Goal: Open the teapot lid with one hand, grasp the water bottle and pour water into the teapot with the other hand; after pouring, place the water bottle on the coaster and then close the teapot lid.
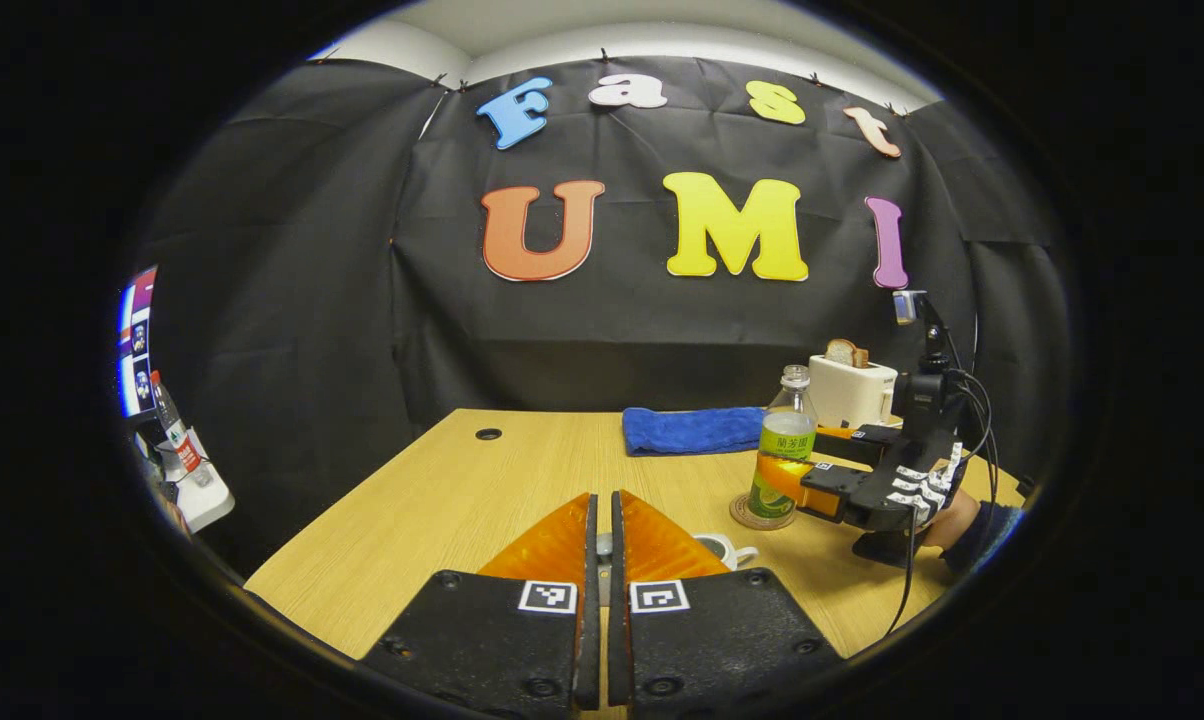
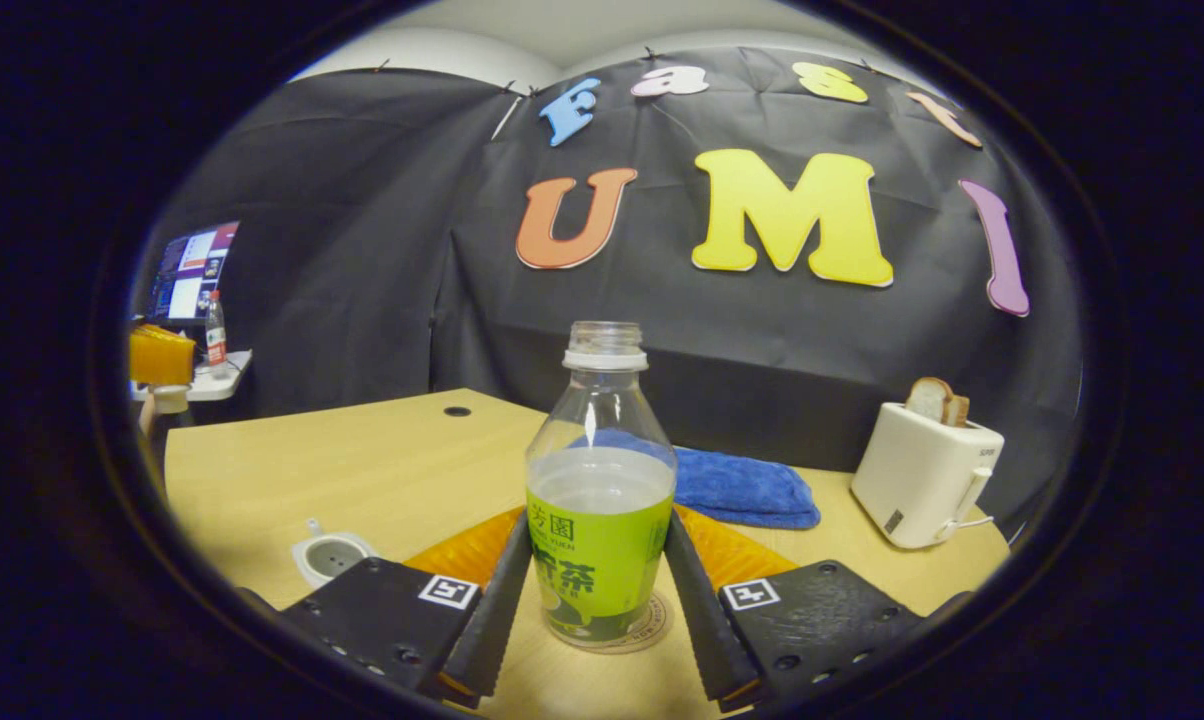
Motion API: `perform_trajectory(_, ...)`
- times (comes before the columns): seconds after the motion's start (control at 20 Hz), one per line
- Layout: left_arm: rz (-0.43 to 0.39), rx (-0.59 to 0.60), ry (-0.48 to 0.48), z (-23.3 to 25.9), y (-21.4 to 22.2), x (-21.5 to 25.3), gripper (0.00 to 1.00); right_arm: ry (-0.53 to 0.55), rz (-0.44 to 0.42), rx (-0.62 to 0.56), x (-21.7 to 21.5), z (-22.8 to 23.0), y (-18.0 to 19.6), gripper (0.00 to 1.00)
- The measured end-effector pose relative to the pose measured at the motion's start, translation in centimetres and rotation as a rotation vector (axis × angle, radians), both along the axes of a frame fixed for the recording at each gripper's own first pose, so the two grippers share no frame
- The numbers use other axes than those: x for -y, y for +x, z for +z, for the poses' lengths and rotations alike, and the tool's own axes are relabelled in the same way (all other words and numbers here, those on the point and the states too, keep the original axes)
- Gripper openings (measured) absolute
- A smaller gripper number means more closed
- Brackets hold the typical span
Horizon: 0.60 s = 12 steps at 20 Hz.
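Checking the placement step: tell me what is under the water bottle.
The water bottle stands on a round coaster on the table. Only the coaster's edge shows; the bottle covers its middle.

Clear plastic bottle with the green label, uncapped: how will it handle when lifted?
The clear plastic bottle with the green label looks thin-walled, so it probably flexes under squeeze. It is roughly half full, likely moderately light. With no cap on its neck, tilting could spill; tall and narrow on the round coaster, it may tip.

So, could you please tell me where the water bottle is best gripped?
Grip the water bottle across its labelled middle, coming level from the front as the right gripper does. It stands upright and uncapped on the coaster; the body is straight there.
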<state>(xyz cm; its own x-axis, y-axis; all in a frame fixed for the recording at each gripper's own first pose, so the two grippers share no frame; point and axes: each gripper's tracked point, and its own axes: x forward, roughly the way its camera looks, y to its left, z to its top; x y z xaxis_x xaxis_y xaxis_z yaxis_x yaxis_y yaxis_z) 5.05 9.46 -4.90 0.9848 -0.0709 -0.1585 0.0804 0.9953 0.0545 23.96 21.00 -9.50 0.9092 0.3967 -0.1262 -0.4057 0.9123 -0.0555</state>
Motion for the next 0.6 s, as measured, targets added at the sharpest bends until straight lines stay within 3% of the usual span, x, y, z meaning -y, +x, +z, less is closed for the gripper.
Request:
perform_trajectory(0.15, -0.013, 0.003, -0.006, 0.0, 0.0, 0.6, 0.06, 0.002, 0.003, -0.009, 0.5, -0.2, 0.8, 0.75)
perform_trajectory(0.25, -0.018, 0.000, 0.005, -0.1, 0.0, 0.9, 0.06, 0.107, 0.009, -0.062, 1.1, 0.5, 0.6, 0.74)
perform_trajectory(0.4, -0.024, 0.012, 0.014, 0.2, -0.1, 1.5, 0.06, 0.240, -0.049, -0.129, 2.9, 2.0, 1.0, 0.73)
perform_trajectory(0.6, -0.051, 0.024, 0.029, 0.7, -0.7, 2.9, 0.06, 0.190, -0.070, -0.179, 2.8, 0.4, 1.9, 0.74)
